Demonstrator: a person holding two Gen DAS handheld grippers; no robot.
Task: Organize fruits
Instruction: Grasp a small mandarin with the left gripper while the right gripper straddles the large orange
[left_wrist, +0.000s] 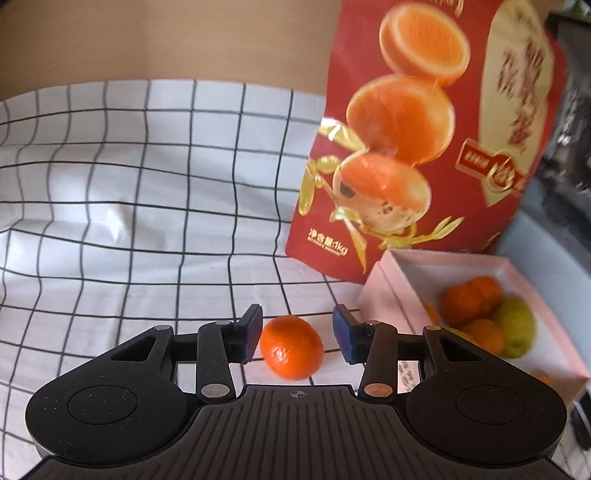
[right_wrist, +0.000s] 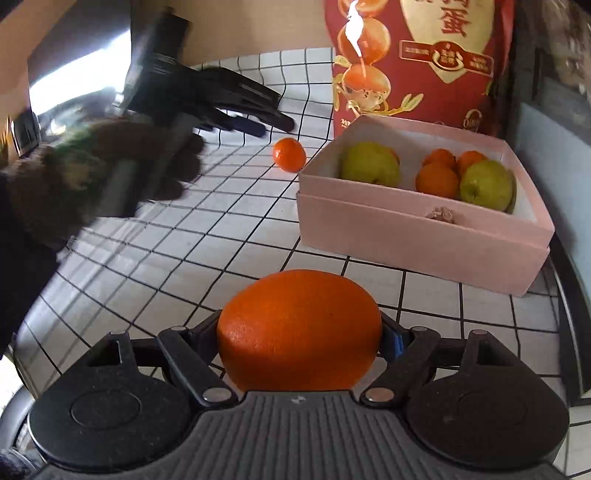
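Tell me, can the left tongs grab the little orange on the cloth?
Probably yes. The left tongs are open, with the little orange right between the pads and nothing blocking it. The pink box sits off to the side, and the right tongs are busy holding a big orange.

Glossy red bag (left_wrist: 424, 147); matt pink cardboard box (right_wrist: 406, 236); wrinkled gridded cloth (left_wrist: 147, 184)

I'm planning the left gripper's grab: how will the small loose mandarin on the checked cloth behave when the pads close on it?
The small mandarin is rounded and lies free on the checked cloth, so a one-sided nudge would probably roll it. Its peel looks glossy, so it may slip. The left gripper is open around it; centred, gentle closing seems wise, since it likely dents.
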